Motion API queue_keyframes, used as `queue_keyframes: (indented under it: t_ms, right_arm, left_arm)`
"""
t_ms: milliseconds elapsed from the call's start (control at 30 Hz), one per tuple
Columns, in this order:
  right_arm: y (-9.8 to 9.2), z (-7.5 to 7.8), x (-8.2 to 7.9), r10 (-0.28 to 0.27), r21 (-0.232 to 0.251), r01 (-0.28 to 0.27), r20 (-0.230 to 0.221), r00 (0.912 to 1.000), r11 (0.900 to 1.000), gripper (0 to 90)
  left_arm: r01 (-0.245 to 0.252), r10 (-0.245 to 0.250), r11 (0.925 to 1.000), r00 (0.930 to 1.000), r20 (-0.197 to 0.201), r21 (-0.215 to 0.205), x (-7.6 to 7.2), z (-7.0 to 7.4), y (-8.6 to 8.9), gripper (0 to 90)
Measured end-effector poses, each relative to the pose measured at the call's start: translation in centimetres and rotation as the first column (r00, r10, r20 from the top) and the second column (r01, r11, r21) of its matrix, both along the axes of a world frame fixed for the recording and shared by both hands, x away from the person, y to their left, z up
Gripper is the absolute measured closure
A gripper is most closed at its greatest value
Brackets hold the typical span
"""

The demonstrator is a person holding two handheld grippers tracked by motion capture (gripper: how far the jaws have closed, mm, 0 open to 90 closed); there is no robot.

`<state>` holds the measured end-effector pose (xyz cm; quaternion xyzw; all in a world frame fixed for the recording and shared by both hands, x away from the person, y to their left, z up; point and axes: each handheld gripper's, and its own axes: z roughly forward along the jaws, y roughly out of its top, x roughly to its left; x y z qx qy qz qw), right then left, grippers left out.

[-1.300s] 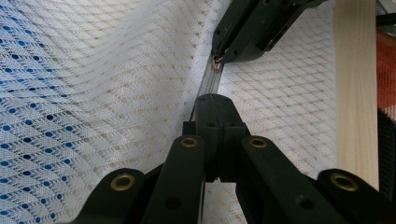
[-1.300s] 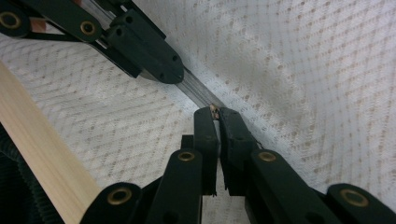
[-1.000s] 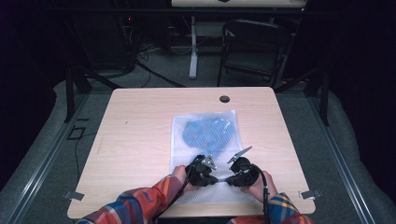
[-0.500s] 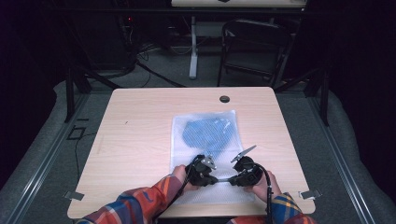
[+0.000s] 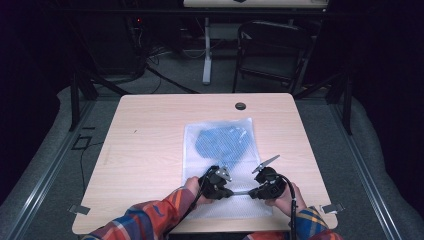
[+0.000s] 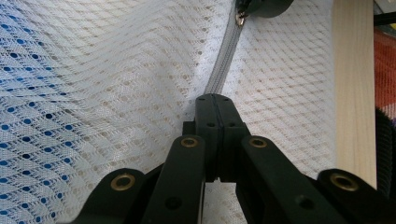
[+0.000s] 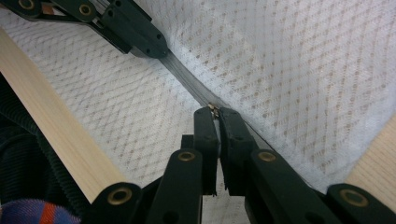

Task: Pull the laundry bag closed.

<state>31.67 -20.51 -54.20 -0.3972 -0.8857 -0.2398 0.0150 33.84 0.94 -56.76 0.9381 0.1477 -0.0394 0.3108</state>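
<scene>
Two grippers worked our white mesh laundry bag [image 5: 220,150] near the worktop's [image 5: 150,145] front edge: left gripper [image 6: 212,100] clamped the zipper tape [image 6: 222,65], right gripper [image 7: 215,111] pinched the zipper pull [image 7: 214,108].

Mesh bag [image 5: 220,150] lies flat on table [image 5: 150,150], right of centre, reaching to the near edge. Cloth item [image 5: 222,142] sits inside bag, far half. Zipper [image 6: 223,65] runs across near part of bag, between left gripper [image 5: 225,186] and right gripper [image 5: 254,189].
</scene>
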Motion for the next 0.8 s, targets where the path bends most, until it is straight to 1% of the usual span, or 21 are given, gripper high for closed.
queue_keyframes:
  t_ms: [33,67,100,233,267,300,333,367,400,433,467,500,533,600,633,667,700,733,767,800]
  right_arm:
    - [0.0,0.0,0.0,0.0,0.0,0.0,0.0,1.0,1.0,86.9]
    - [-0.2,0.1,0.1,0.016,-0.012,-0.016,-0.002,0.9999,1.0,86.9]
    - [-0.3,0.2,0.1,0.018,-0.022,-0.018,-0.004,0.9998,1.0,86.9]
    - [-0.3,0.1,0.0,0.016,-0.004,-0.016,-0.006,0.9999,1.0,86.9]
    - [-0.2,0.0,-0.1,0.003,0.011,-0.003,-0.003,1.0,1.0,86.9]
    - [-0.3,0.2,0.0,0.01,-0.003,-0.01,-0.012,0.9999,1.0,86.9]
    - [-0.3,0.2,0.0,0.009,-0.006,-0.009,-0.01,0.9999,1.0,86.9]
    - [-0.5,0.2,0.0,0.008,-0.006,-0.008,-0.011,0.9999,1.0,86.8]
    - [-0.6,0.1,-0.1,-0.002,0.011,0.002,-0.009,1.0,1.0,86.9]
    - [-0.7,0.2,-0.1,-0.001,-0.004,0.001,-0.014,0.9999,1.0,86.9]
    - [-0.8,0.2,-0.1,-0.001,0.012,0.001,-0.021,0.9998,1.0,86.9]
    - [-1.0,0.2,0.0,0.012,-0.019,-0.012,-0.005,0.9999,1.0,86.9]
    - [-1.0,0.2,-0.1,0.008,-0.007,-0.008,-0.008,0.9999,1.0,86.9]
    - [-1.0,0.2,-0.1,0.008,-0.012,-0.008,-0.007,0.9999,1.0,86.9]
    - [-1.0,0.2,-0.1,-0.006,-0.004,0.006,-0.012,0.9999,1.0,86.9]
    - [-1.0,0.2,-0.1,-0.004,0.018,0.005,-0.023,0.9997,1.0,86.9]
    - [-1.1,0.2,-0.1,-0.003,0.012,0.003,-0.021,0.9998,1.0,86.9]
    - [-1.3,0.2,0.0,0.009,-0.012,-0.01,-0.018,0.9998,1.0,86.9]
    - [-1.4,0.2,0.1,0.018,-0.015,-0.018,-0.021,0.9996,1.0,86.9]
    - [-1.3,0.2,-0.1,0.001,0.01,0.0,-0.028,0.9996,1.0,86.9]
  left_arm:
    - [-0.001,0.001,1.0,1.0,0.001,0.005,0.0,0.0,0.0,90.0]
    - [0.001,-0.001,1.0,1.0,-0.003,0.0,0.0,0.0,0.0,90.0]
    - [0.0,0.0,1.0,1.0,-0.002,0.002,0.0,0.0,0.0,90.0]
    - [0.001,-0.001,1.0,1.0,0.0,0.001,0.0,0.0,0.0,90.0]
    - [0.002,-0.002,1.0,1.0,0.001,0.003,0.0,0.0,0.0,90.0]
    - [0.003,-0.003,1.0,1.0,-0.001,0.002,0.0,0.0,0.0,90.0]
    - [0.006,-0.006,1.0,1.0,-0.002,-0.001,0.0,0.0,0.0,90.0]
    - [0.011,-0.011,0.9999,0.9999,0.006,0.005,-0.1,0.1,-0.1,90.0]
    - [0.013,-0.013,0.9999,0.9997,0.021,0.007,-0.2,0.1,-0.2,90.0]
    - [0.016,-0.017,0.9998,0.9996,0.022,0.011,-0.3,0.1,-0.2,90.0]
    - [0.015,-0.015,0.9998,0.9997,0.021,0.012,-0.2,0.1,-0.2,90.0]
    - [0.012,-0.012,0.9999,0.9998,0.019,0.006,-0.2,0.1,-0.1,90.0]
    - [0.011,-0.011,0.9998,0.9999,0.012,0.014,-0.1,0.1,-0.1,90.0]
    - [0.01,-0.01,0.9999,0.9999,0.009,0.011,-0.1,0.1,-0.1,90.0]
    - [0.01,-0.01,0.9999,0.9999,0.01,0.011,-0.1,0.1,-0.1,90.0]
    - [0.011,-0.011,0.9999,0.9999,0.011,0.012,-0.1,0.1,-0.1,90.0]
    - [0.01,-0.01,0.9999,0.9999,0.009,0.011,-0.1,0.1,-0.1,90.0]
    - [0.01,-0.01,0.9999,0.9999,0.008,0.011,-0.1,0.1,-0.1,90.0]
    - [0.011,-0.011,0.9998,0.9999,0.009,0.016,-0.1,0.1,-0.1,90.0]
    - [0.011,-0.011,0.9998,0.9999,0.009,0.016,-0.1,0.1,-0.1,90.0]
